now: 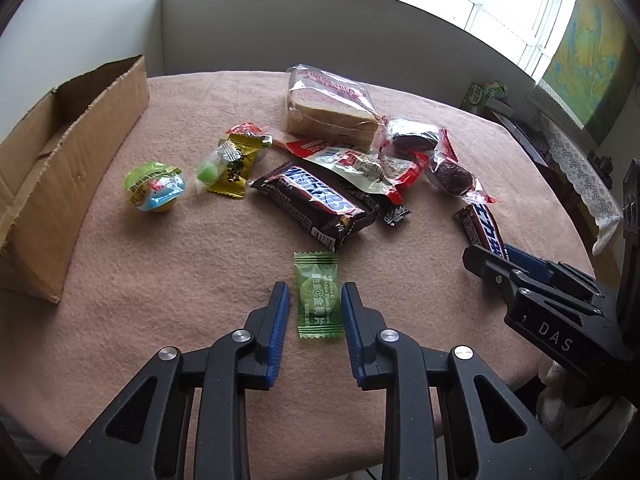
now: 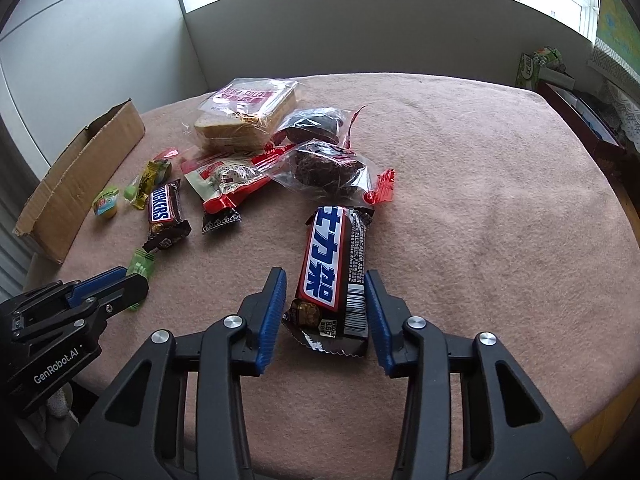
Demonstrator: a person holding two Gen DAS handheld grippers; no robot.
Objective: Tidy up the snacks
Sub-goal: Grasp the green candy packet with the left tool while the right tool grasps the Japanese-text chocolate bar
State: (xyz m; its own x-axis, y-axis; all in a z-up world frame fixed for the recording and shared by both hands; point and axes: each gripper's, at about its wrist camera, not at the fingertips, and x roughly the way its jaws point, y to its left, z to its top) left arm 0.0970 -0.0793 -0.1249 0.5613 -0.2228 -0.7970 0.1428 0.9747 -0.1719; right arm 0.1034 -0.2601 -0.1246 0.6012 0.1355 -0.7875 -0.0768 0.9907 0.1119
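Observation:
My left gripper [image 1: 314, 294] is open, its blue pads on either side of a green candy packet [image 1: 317, 295] lying flat on the pink cloth. My right gripper [image 2: 326, 282] is open around the near end of a Snickers bar with Chinese print [image 2: 334, 272]; this bar also shows in the left wrist view [image 1: 480, 226]. A second Snickers bar [image 1: 310, 202], a jelly cup [image 1: 155, 191], small candies [image 1: 230, 164], red-and-white packets [image 1: 360, 166], dark cakes in clear wrap [image 1: 448, 174] and bagged sliced bread [image 1: 330, 106] lie in a heap beyond.
An open cardboard box [image 1: 60, 152] stands at the left of the table, with its open side up. The table's right edge [image 2: 624, 264] drops off toward a dark cabinet. A white partition wall [image 1: 320, 28] runs behind the table.

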